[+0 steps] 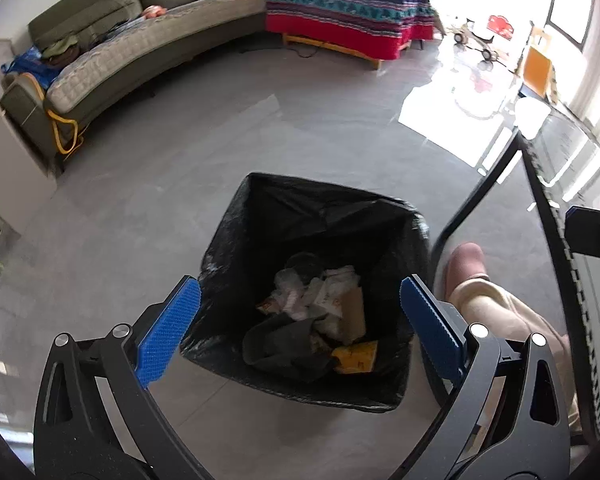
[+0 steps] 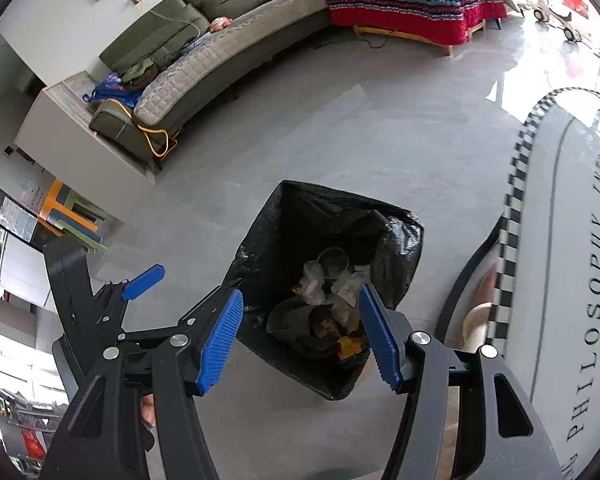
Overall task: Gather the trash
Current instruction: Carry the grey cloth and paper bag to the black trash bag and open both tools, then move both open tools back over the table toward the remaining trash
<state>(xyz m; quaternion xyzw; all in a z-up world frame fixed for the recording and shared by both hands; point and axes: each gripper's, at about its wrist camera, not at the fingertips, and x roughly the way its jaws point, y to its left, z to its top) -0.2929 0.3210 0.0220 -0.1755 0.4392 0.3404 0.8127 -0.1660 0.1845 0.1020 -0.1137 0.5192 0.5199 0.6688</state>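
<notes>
- While both grippers hang over the bin, the left gripper (image 1: pixel 300 316) has its blue ribbed fingers (image 1: pixel 168 330) spread as wide as they go, with nothing between them and nothing touching the pads.
- The right gripper (image 2: pixel 300 336) has its blue fingers (image 2: pixel 220 338) parted to a moderate gap, also empty; the left gripper's black frame and one blue finger show just to its left in the right wrist view.
- A square bin lined with a black plastic bag (image 1: pixel 228 240) stands on the grey floor (image 1: pixel 140 200), directly below both pairs of fingers.
- Inside the bag lies the collected trash: crumpled white paper and wrappers (image 1: pixel 300 294), a brown cardboard piece (image 1: pixel 354 312), a dark grey crumpled sheet (image 1: pixel 284 344), a yellow packet (image 1: pixel 358 356) and a clear plastic cup (image 2: pixel 332 258) toward the far side.
- The trash fills only the bottom; the liner walls rise well above it, and the bag's rim is folded loosely over the bin's edges.
- To the right of the bin stand the person's beige trouser leg (image 1: pixel 488 304) and pink shoe (image 1: pixel 464 264), near the bin's wall.
- Further right is a round white table with a black-and-white chequered border (image 2: pixel 516 216), its curved black leg (image 2: pixel 464 280) near the bin.
- Floor to the left of and beyond the bin is bare up to the long green sofa (image 1: pixel 148 44) and the bed with a red and navy patterned cover (image 1: pixel 340 4).
</notes>
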